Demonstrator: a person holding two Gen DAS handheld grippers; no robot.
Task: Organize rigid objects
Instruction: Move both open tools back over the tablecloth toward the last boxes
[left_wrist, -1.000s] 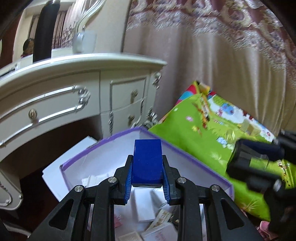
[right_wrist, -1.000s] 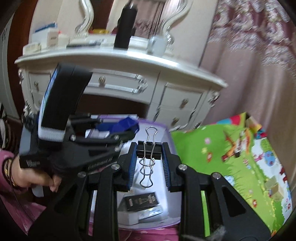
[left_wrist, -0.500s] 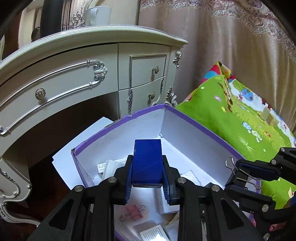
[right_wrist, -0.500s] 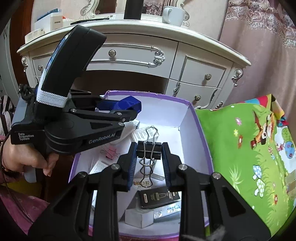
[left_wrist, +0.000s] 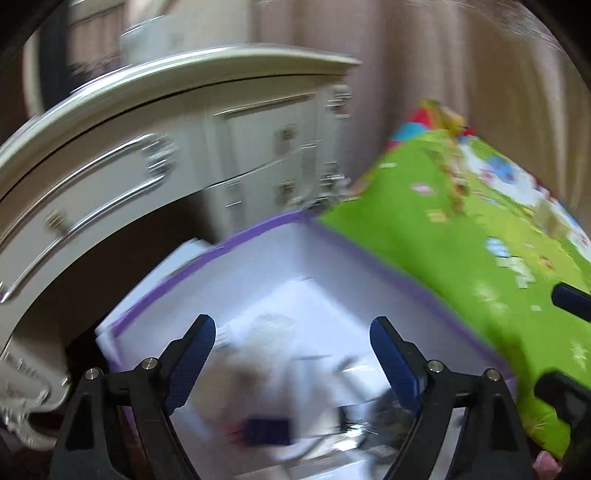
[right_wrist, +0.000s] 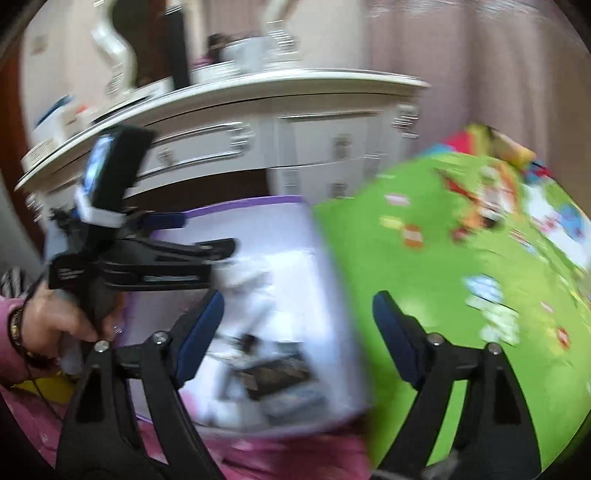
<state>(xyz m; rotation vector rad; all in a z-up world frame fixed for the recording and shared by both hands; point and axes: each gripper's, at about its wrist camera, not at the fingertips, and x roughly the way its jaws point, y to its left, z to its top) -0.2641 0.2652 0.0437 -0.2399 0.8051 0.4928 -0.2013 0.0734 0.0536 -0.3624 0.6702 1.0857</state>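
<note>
Motion blur smears both views. My left gripper (left_wrist: 293, 350) hangs over the purple-rimmed white box (left_wrist: 258, 232); its jaws are opening and nothing is between them. The blue block (left_wrist: 267, 430) lies on the clutter inside the box, below the fingers. My right gripper (right_wrist: 297, 317) hovers over the box's right wall (right_wrist: 325, 295), its jaws opening too and holding nothing. The binder clip cannot be picked out among the blurred items in the box. In the right wrist view, a hand (right_wrist: 62, 325) holds the left gripper (right_wrist: 199, 232) above the box.
A white dresser (left_wrist: 184, 129) with drawers stands behind the box. A green play mat (right_wrist: 443, 295) lies to its right, before a curtain. White paper (left_wrist: 177, 254) sticks out under the box. Pink cloth (right_wrist: 258, 454) lies at the near edge.
Both grippers have gone from shut to wide apart. The blue block has left the left jaws and lies in the box; the binder clip is gone from the right jaws. Both hands moved.
</note>
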